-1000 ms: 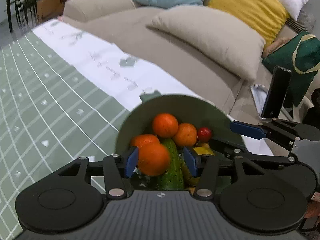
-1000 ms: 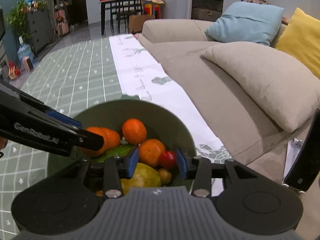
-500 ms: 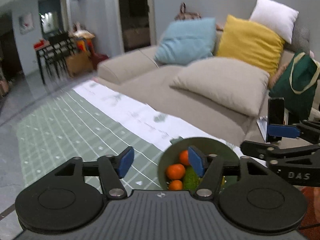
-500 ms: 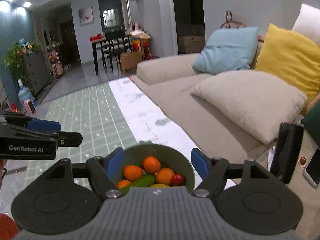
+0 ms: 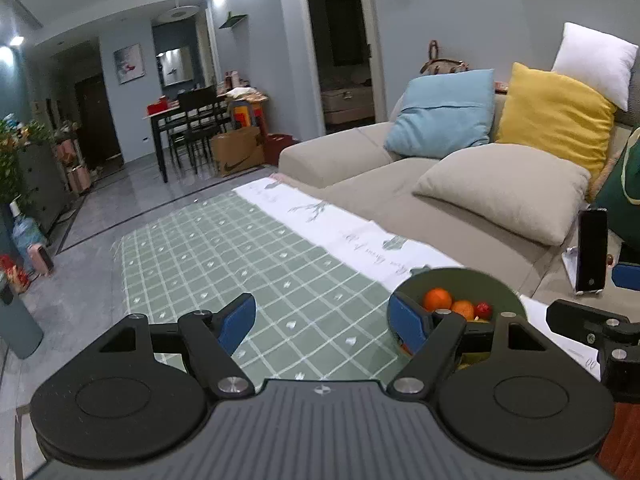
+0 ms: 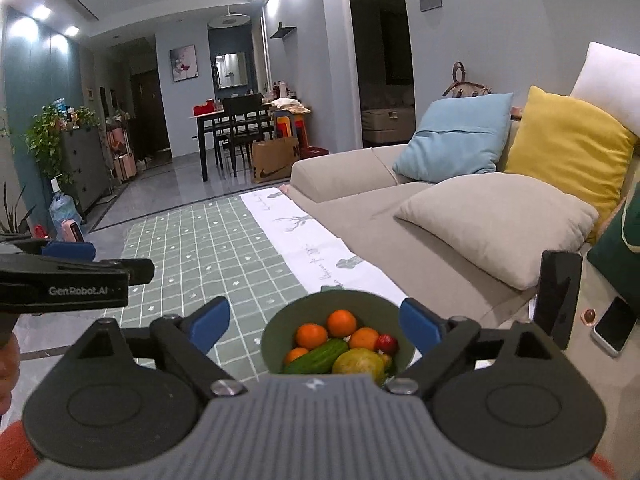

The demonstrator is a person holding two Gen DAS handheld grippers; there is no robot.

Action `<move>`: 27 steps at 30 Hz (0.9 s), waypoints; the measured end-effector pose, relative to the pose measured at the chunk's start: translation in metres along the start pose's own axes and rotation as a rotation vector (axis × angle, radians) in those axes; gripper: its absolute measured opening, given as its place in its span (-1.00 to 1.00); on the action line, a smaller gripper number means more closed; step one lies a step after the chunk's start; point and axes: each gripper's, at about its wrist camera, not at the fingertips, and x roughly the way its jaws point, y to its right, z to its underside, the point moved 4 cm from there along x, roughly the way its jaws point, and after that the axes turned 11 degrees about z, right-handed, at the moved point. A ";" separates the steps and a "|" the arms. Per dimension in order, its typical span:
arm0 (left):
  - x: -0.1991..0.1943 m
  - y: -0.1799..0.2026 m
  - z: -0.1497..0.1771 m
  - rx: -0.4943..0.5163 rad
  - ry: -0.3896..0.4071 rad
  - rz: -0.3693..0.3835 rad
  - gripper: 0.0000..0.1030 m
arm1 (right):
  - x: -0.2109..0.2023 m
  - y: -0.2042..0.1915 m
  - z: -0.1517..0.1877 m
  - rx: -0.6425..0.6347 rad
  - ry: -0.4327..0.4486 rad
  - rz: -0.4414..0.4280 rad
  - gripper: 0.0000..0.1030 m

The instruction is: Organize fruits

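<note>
A green bowl [image 6: 280,322] on the checked tablecloth holds several oranges [image 6: 341,323], a cucumber [image 6: 318,357], a yellow-green fruit [image 6: 358,362] and a small red fruit [image 6: 387,343]. My right gripper [image 6: 314,322] is open and empty, raised above and behind the bowl. The bowl [image 5: 496,284] also shows in the left wrist view, partly hidden by the right finger. My left gripper [image 5: 322,316] is open and empty, raised to the bowl's left. The left gripper also shows at the left edge of the right wrist view [image 6: 100,264].
A green checked tablecloth [image 5: 224,256] with a white runner [image 5: 340,228] covers the table. A beige sofa [image 6: 400,220] with cushions stands to the right. A dark phone on a stand [image 6: 560,296] and another phone [image 6: 614,326] are at the right.
My left gripper let go of an orange into the bowl and opened. Both grippers opened wide and drew up and back from the bowl.
</note>
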 end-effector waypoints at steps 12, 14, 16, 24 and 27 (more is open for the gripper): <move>0.014 -0.005 0.048 -0.083 -0.111 -0.005 0.74 | 0.017 -0.011 0.044 -0.060 -0.003 -0.012 0.72; 0.018 -0.004 0.054 -0.095 -0.132 -0.009 0.74 | 0.023 -0.013 0.051 -0.084 -0.005 -0.008 0.72; 0.019 -0.003 0.060 -0.093 -0.141 -0.018 0.74 | 0.029 -0.015 0.057 -0.111 -0.009 -0.006 0.72; 0.030 0.002 0.078 -0.084 -0.213 -0.034 0.74 | 0.050 -0.015 0.066 -0.089 -0.064 -0.035 0.72; 0.033 0.003 0.080 -0.084 -0.225 -0.032 0.74 | 0.055 -0.016 0.068 -0.090 -0.076 -0.041 0.72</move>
